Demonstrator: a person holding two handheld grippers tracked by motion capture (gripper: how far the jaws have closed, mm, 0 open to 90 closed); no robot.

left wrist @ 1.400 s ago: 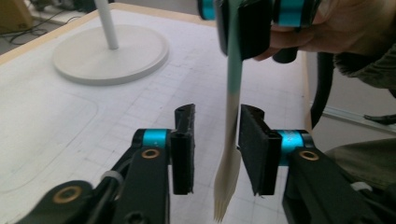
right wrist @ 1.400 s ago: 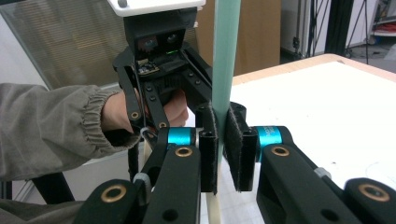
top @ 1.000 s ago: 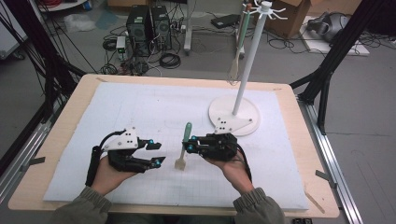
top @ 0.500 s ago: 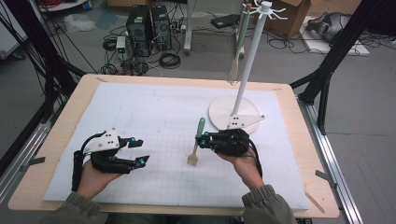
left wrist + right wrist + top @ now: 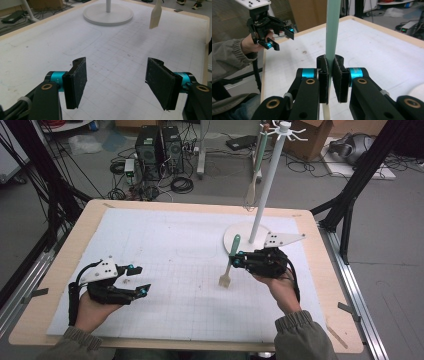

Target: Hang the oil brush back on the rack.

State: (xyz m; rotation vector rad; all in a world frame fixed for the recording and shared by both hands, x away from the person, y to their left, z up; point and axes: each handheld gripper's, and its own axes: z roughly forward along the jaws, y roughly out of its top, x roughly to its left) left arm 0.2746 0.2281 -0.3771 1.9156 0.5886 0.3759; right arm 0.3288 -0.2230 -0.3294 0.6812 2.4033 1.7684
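We see our right hand-held gripper point(image 5: 236, 259) clamping a spatula point(image 5: 229, 264) above the worktop point(image 5: 170, 250); our left hand-held gripper point(image 5: 139, 279), empty, has just been opening.

A mint-green handle and a cream blade are shown on the spatula point(image 5: 230, 261). Black pads and teal collars are seen on the left tongs point(image 5: 134, 279) and right tongs point(image 5: 236, 260). The surface point(image 5: 165, 235) is covered in white with a faint grid, edged in pale wood. The stand point(image 5: 250, 234) is white.
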